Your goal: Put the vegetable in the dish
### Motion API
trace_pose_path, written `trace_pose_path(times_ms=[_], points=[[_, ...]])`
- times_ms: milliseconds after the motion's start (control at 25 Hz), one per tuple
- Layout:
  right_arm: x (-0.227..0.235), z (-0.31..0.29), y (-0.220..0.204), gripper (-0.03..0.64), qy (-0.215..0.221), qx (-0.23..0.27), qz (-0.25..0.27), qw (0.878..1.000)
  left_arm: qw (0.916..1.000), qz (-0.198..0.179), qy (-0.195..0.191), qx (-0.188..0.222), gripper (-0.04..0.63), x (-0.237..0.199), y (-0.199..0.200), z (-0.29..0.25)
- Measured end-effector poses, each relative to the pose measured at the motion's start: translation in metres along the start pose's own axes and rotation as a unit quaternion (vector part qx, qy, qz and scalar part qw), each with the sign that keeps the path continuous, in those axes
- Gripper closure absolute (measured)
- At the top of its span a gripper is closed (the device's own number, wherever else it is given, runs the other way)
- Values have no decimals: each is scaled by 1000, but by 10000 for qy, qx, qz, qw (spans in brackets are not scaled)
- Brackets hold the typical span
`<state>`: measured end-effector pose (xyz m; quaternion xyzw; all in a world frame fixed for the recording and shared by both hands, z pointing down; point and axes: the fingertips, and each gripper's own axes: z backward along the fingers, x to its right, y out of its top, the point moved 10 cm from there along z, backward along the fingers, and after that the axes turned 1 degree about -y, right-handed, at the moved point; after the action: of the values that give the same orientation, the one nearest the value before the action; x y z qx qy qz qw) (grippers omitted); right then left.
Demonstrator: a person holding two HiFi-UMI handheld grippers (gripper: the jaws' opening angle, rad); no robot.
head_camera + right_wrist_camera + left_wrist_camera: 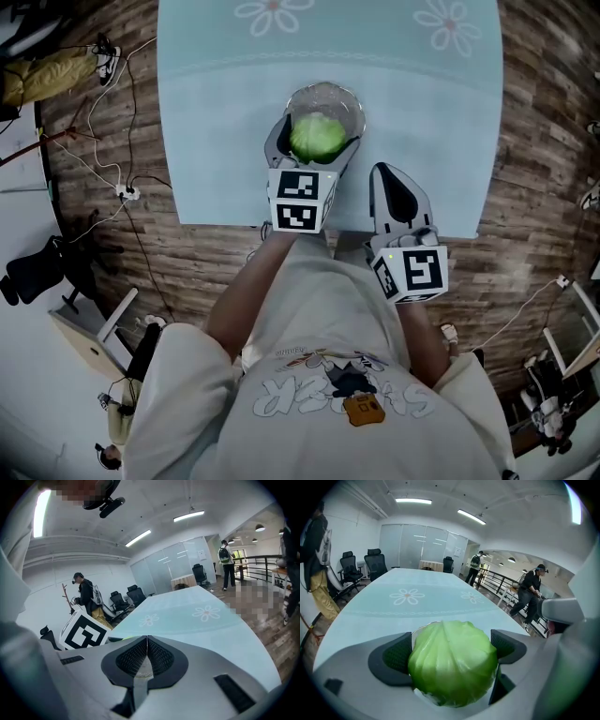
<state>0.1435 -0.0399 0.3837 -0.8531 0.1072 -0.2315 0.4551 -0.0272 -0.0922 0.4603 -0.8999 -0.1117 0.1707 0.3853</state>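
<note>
Left gripper (451, 649) is clamped on the round pale-green cabbage (317, 137), over the near side of the clear glass bowl (330, 92), upper middle of the head view. Right gripper (147, 654) is pinched together, empty. Risk imo: release off-centre and it clips the rim, then rolls away.

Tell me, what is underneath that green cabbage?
A clear glass dish, whose rim shows around the cabbage, on the pale blue table. The left tongs grip the cabbage. It hides the dish's bottom, so whether it rests there cannot be seen.
</note>
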Motion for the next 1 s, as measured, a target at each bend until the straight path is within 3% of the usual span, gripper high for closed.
trace_pose_path(times_ms=[640,1000], points=[[17,-7,1,594,-85,-53,-152,9998,9980,-95,-29,-631,64,-5,-2,-49],[20,-4,3,594,-128,-20,-157,9998,9983,26,129,-564,64,-15,-6,-57]])
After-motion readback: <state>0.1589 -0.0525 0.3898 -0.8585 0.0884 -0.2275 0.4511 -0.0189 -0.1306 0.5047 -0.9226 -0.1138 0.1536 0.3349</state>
